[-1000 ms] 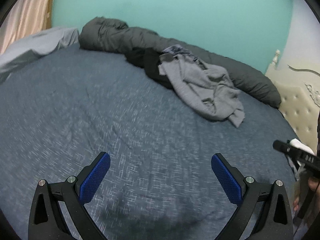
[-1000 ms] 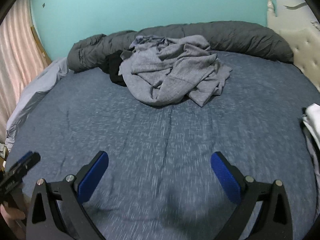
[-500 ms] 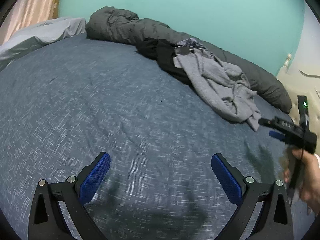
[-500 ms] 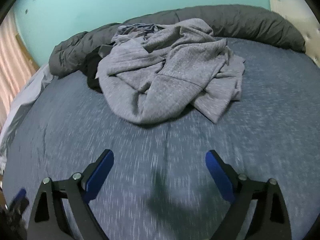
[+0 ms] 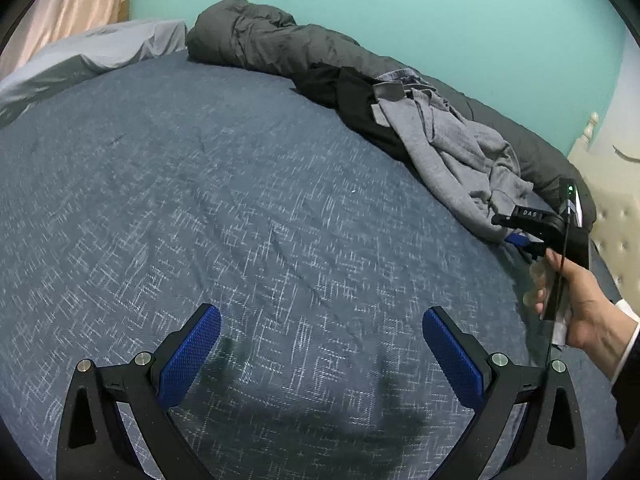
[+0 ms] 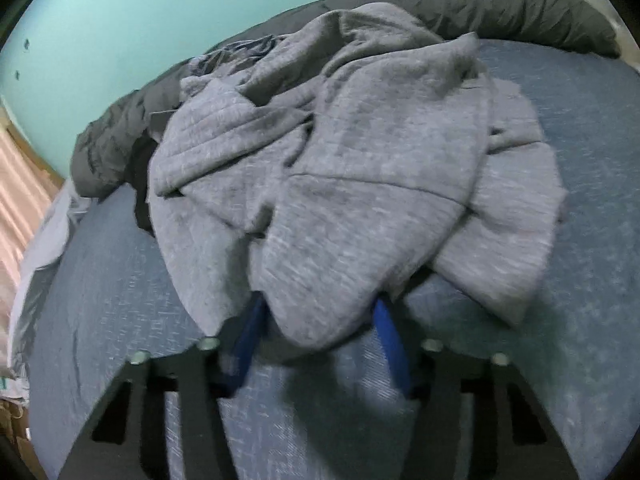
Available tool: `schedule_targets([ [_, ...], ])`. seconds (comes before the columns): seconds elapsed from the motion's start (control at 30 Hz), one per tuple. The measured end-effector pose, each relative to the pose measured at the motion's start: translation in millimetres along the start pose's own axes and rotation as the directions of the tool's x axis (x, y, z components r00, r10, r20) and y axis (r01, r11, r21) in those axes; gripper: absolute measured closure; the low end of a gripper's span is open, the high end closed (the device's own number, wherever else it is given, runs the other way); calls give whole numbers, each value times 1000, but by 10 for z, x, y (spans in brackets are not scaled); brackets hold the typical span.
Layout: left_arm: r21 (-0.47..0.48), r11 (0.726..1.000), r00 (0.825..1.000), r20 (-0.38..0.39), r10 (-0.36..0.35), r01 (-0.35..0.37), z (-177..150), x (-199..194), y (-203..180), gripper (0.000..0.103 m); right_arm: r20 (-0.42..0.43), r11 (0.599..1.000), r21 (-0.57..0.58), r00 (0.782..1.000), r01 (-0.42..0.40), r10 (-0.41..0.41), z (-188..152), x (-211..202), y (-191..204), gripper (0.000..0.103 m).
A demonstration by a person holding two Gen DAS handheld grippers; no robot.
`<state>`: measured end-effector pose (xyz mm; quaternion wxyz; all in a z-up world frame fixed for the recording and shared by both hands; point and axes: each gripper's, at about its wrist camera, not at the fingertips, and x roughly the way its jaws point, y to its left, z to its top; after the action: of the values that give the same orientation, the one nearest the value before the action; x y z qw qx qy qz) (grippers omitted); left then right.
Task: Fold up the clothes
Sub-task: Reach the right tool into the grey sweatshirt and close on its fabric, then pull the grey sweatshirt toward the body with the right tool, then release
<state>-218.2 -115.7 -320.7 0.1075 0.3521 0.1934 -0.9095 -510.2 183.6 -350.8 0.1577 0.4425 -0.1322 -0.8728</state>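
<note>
We read "DAS" on the right tool [image 5: 520, 232], its jaws closing around the grey hoodie's [image 6: 340, 200] blurred hem, while the left tool [image 5: 322, 344] gapes empty at 6 o'clock.

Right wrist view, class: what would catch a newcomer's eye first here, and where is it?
The crumpled grey knit sweatshirt heaped mid-bed, spilling toward the camera over the speckled blue bedspread. Its nearest fold lies between the blue-padded fingers of the right gripper, whose jaws are closing. Behind runs a rolled dark grey duvet along the turquoise wall.
</note>
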Motion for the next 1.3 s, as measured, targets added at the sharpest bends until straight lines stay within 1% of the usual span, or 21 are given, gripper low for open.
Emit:
schedule_targets([
  [0.03, -7, 1000, 1000, -3, -2, 2, -3, 11, 10, 0, -5, 1000, -5, 1000, 1, -1, 6, 9, 4, 70],
  [0.1, -11, 1000, 1000, -6, -4, 4, -2, 31, 11, 0, 8, 1000, -14, 1000, -11, 11, 9, -51, 1, 88],
  [0.17, -13, 1000, 1000, -6, -8, 8, -2, 14, 14, 0, 21, 999, -39, 999, -30, 31, -14, -176, 19, 93],
  [0.3, -20, 1000, 1000, 4, -18, 19, 6, -38, 14, 0, 40, 990, -110, 995, -83, 87, -109, -556, 117, 95],
  [0.5, 20, 999, 999, 22, -41, 41, -34, -180, -46, 0, 10, 958, -225, 983, -176, 183, -593, -1269, 430, 96],
  [0.6, 42, 998, 999, 25, -48, 47, -104, -259, -68, 0, -6, 943, -260, 977, -210, 215, -920, -1632, 557, 96],
  [0.73, 66, 996, 998, 24, -64, 62, -216, -359, -83, 0, -45, 928, -266, 965, -261, 258, -1421, -2043, 613, 96],
  [0.83, 85, 993, 996, 19, -82, 80, -279, -401, -90, 0, -94, 928, -257, 962, -272, 256, -1789, -2161, 596, 96],
  [0.87, 92, 992, 996, 17, -83, 82, -283, -401, -93, 0, -110, 930, -255, 964, -265, 244, -1906, -2165, 584, 96],
  [0.93, 108, 990, 996, 12, -92, 90, -295, -401, -116, 0, -138, 941, -254, 971, -226, 196, -2078, -2114, 547, 96],
  [0.97, 115, 989, 995, 11, -99, 97, -298, -404, -118, 0, -150, 947, -250, 974, -202, 169, -2137, -2078, 534, 96],
  [1.0, 122, 987, 994, 10, -107, 105, -301, -408, -118, 0, -157, 953, -245, 977, -178, 142, -2180, -2045, 517, 92],
  [1.07, 122, 985, 992, 1, -124, 123, -288, -400, -98, 0, -128, 970, -202, 985, -137, 113, -2151, -2049, 438, 91],
  [1.1, 120, 984, 991, -6, -134, 134, -277, -392, -101, 0, -100, 977, -167, 988, -133, 117, -2118, -2091, 387, 83],
  [1.17, 118, 981, 988, -18, -152, 153, -280, -388, -130, 0, -29, 987, -97, 992, -127, 125, -2032, -2201, 276, 69],
  [1.23, 123, 979, 986, -22, -163, 165, -294, -397, -197, 0, 31, 990, -71, 991, -125, 127, -1999, -2316, 184, 62],
  [1.27, 129, 977, 985, -29, -169, 172, -300, -390, -239, 0, 48, 991, -71, 991, -117, 121, -1992, -2343, 146, 58],
  [1.3, 136, 975, 984, -37, -175, 179, -306, -381, -281, 0, 66, 992, -71, 991, -109, 113, -1987, -2366, 105, 55],
])
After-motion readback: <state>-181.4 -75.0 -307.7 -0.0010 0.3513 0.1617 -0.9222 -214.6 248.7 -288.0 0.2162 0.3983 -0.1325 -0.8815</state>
